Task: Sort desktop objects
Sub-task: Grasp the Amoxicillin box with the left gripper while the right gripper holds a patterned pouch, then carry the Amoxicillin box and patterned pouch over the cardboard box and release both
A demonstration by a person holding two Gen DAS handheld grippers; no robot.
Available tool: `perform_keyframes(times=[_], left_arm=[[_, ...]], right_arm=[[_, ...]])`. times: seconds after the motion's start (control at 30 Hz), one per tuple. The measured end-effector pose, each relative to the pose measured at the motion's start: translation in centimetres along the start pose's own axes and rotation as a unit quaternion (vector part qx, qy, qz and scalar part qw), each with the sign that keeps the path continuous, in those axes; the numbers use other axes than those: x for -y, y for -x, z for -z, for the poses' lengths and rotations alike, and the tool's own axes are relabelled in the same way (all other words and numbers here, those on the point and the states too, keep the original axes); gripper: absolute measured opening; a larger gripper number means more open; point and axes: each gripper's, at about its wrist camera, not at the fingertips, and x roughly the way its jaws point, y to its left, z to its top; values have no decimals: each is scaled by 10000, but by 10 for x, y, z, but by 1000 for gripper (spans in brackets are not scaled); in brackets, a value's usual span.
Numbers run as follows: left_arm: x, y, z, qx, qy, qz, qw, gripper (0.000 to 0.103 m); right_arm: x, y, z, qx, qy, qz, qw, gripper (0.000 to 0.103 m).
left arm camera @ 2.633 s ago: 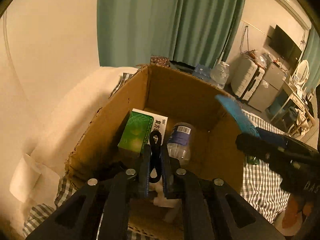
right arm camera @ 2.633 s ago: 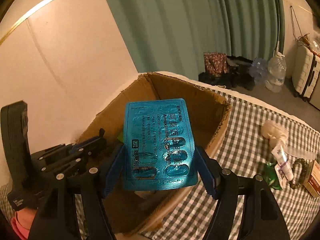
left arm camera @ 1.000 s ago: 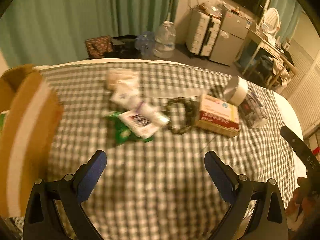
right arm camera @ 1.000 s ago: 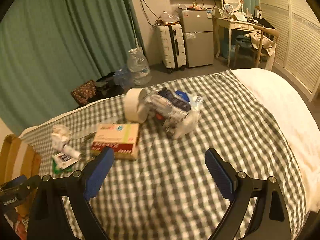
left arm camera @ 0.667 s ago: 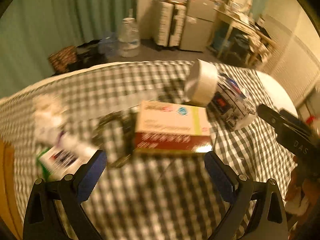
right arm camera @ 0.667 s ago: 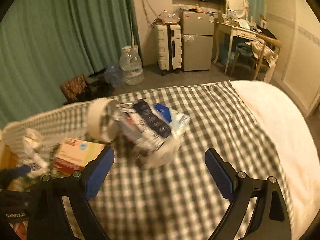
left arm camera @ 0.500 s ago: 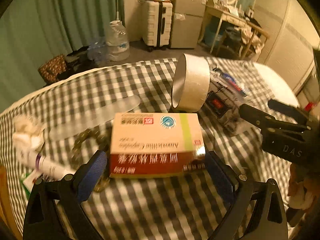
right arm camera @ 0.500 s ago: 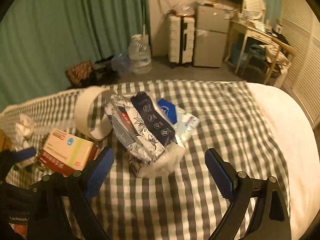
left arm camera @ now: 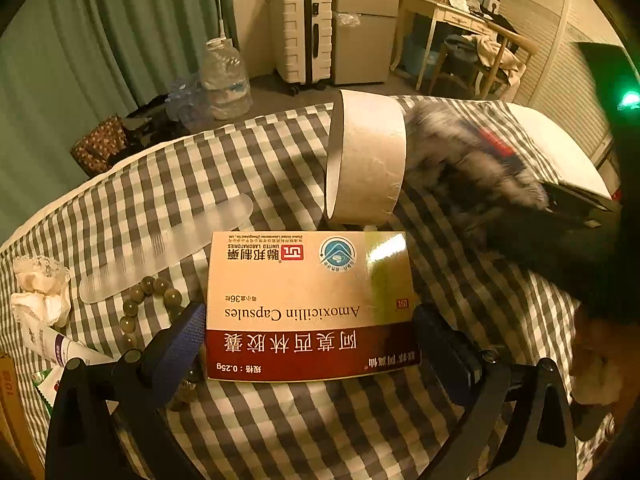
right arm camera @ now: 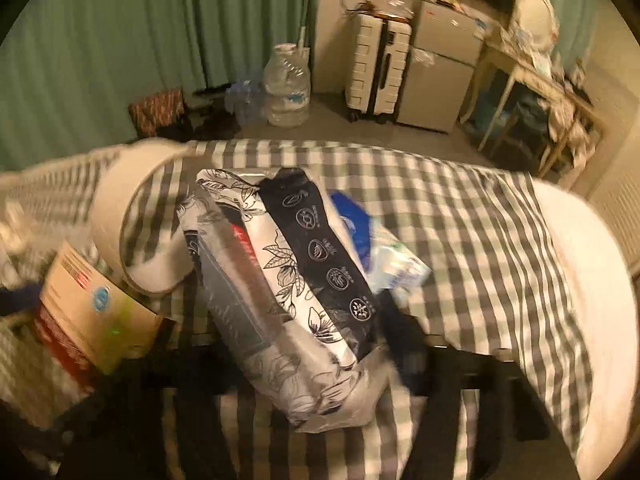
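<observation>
In the left wrist view my left gripper (left arm camera: 310, 344) is open, its jaws on either side of the Amoxicillin capsule box (left arm camera: 308, 304), which lies flat on the checked cloth (left arm camera: 320, 432). A roll of tape (left arm camera: 366, 160) stands on edge just behind the box. In the right wrist view my right gripper (right arm camera: 298, 356) is blurred and open around a plastic bag of black-and-white packets (right arm camera: 288, 296). The box (right arm camera: 88, 320) and the tape roll (right arm camera: 136, 216) show to its left. The right gripper's body (left arm camera: 560, 232) shows at the right of the left view.
A clear comb (left arm camera: 168, 244), a bead bracelet (left arm camera: 148, 300), a crumpled tissue (left arm camera: 40, 292) and a small tube (left arm camera: 56, 348) lie left of the box. A cardboard box edge (left arm camera: 8, 400) is at far left. Beyond the bed are a suitcase (left arm camera: 304, 36), a water jug (left arm camera: 224, 80) and curtains.
Both grippers left the cardboard box, now empty and open, swung right and dropped low: the left around the capsule box, the right around the bag of packets.
</observation>
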Motion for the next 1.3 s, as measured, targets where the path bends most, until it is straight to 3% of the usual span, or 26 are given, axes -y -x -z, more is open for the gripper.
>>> perform_keyframes(times=[0.1, 0.27, 0.37, 0.47, 0.63, 0.77, 0.83, 0.9, 0.97, 1.07, 1.2, 1.3], left_arm=[[-4, 1, 3, -138, 121, 129, 9997, 103], [10, 15, 25, -505, -104, 560, 9971, 103], [12, 28, 33, -339, -354, 760, 9959, 103], [5, 30, 24, -172, -646, 657, 9956, 103], [7, 7, 0, -193, -1538, 758, 9850, 103], [12, -17, -7, -596, -1925, 1130, 9729, 103], [17, -25, -2, -686, -2002, 1089, 9713, 102], [22, -25, 6, -656, -2077, 1016, 9707, 87], [24, -21, 12, -575, -2033, 878, 9735, 83], [22, -6, 18, -411, -1704, 766, 9815, 81], [14, 29, 22, -282, -1150, 309, 9925, 78], [4, 71, 21, 23, -800, -143, 9967, 78]], right_arm=[[24, 18, 11, 87, -663, -390, 9970, 39], [40, 40, 27, 91, -737, -213, 9970, 39], [55, 49, 31, 151, -974, -299, 9947, 39], [66, 54, 31, 183, -1073, -336, 9935, 39], [72, 47, 27, 161, -1150, -392, 9925, 39], [73, 41, 26, 65, -1131, -410, 9927, 39], [73, 41, 26, 32, -1147, -439, 9924, 39], [73, 44, 26, 47, -1161, -445, 9922, 39], [69, 47, 29, 19, -1118, -415, 9929, 39], [59, 58, 40, -8, -1042, -365, 9939, 39], [40, 79, 59, -11, -910, -372, 9952, 39], [27, 105, 62, 146, -845, -472, 9952, 39]])
